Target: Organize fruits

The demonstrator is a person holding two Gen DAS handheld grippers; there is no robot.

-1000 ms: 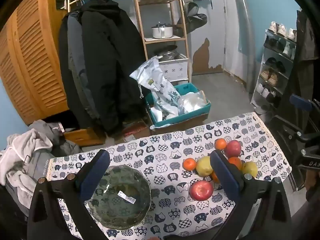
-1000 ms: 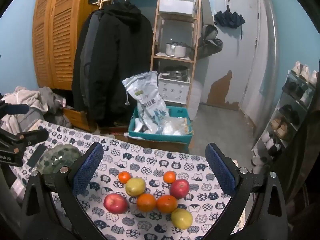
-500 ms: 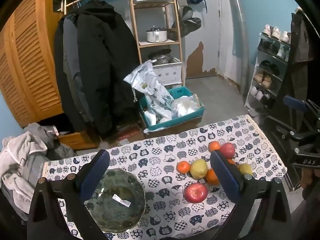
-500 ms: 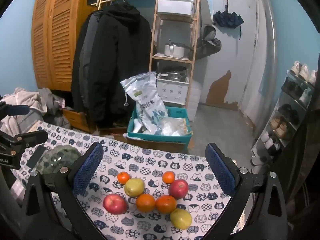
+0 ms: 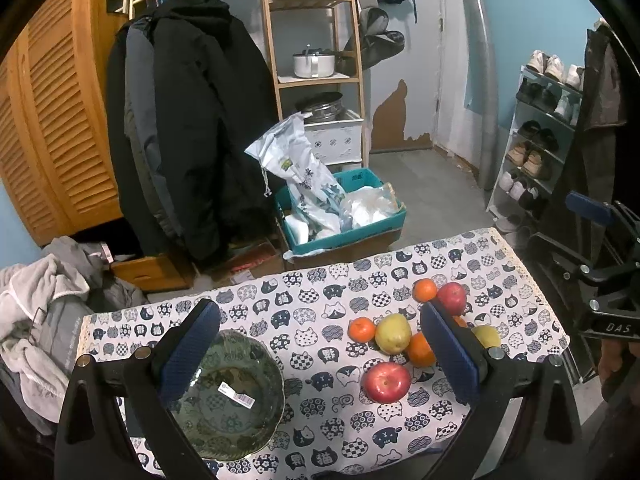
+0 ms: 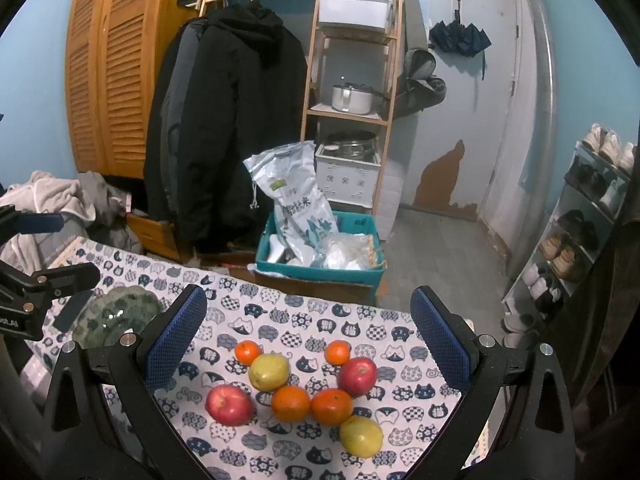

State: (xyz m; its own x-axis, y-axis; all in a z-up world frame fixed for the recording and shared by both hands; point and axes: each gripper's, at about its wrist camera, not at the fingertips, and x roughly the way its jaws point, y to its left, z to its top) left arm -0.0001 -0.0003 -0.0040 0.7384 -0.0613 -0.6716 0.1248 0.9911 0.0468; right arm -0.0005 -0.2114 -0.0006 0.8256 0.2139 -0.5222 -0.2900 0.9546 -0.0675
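Several fruits lie grouped on the cat-print tablecloth: two red apples, two yellow fruits and several oranges. A green patterned glass bowl with a white label sits at the table's left, empty. My left gripper is open above the table, its left finger over the bowl. My right gripper is open above the fruit group. The right gripper also shows at the left wrist view's right edge.
Beyond the table's far edge stand a teal crate with bags, a wooden shelf rack, hanging coats, a louvred wardrobe and a shoe rack at the right. Clothes are piled at the left.
Both grippers have risen and drawn back a little, so the table and fruit appear slightly lower and farther. Bowl and fruit have not moved. Both jaws stay open.
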